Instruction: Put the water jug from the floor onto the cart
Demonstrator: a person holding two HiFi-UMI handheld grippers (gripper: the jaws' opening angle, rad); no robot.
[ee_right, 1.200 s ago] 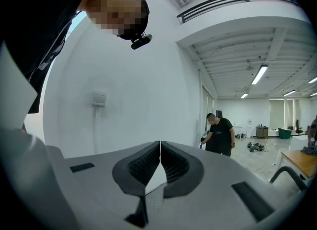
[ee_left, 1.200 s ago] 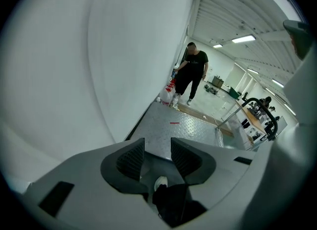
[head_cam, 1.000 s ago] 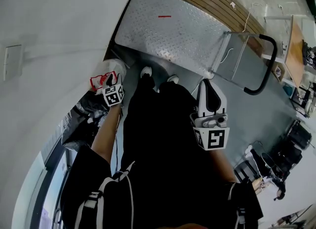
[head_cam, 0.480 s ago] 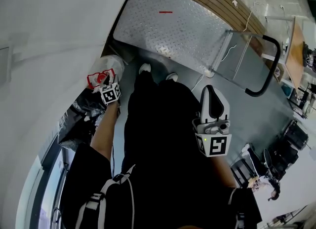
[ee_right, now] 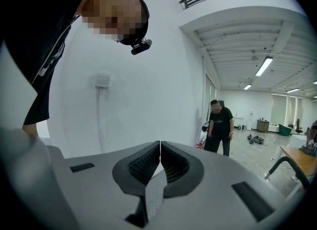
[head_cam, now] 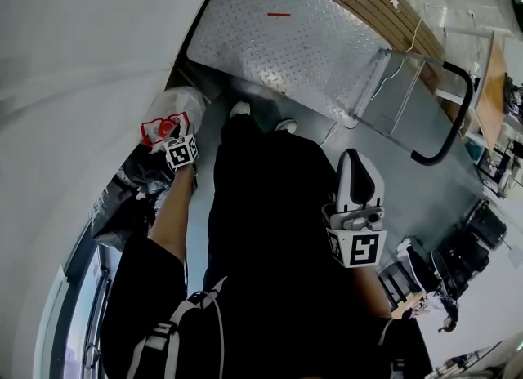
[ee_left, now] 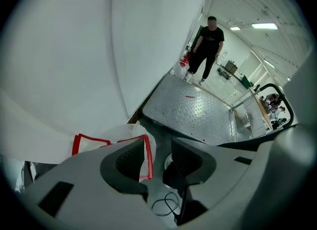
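Standing on the grey floor, the person holds the left gripper (head_cam: pixel 177 142) low at the left of the head view, just above the water jug (head_cam: pixel 167 118). The jug is on the floor beside the white wall, near the lower left corner of the cart (head_cam: pixel 286 42). In the left gripper view its fingers (ee_left: pixel 130 160) are apart, and the jug's (ee_left: pixel 130 131) white body with a red-framed label shows behind the left one; I cannot tell if they touch. The right gripper (head_cam: pixel 357 175) is held higher, at the centre right, and its fingers (ee_right: pixel 148 163) are pressed together with nothing between them. Another person (ee_left: pixel 208 50) stands beyond the cart's (ee_left: pixel 193 112) far end.
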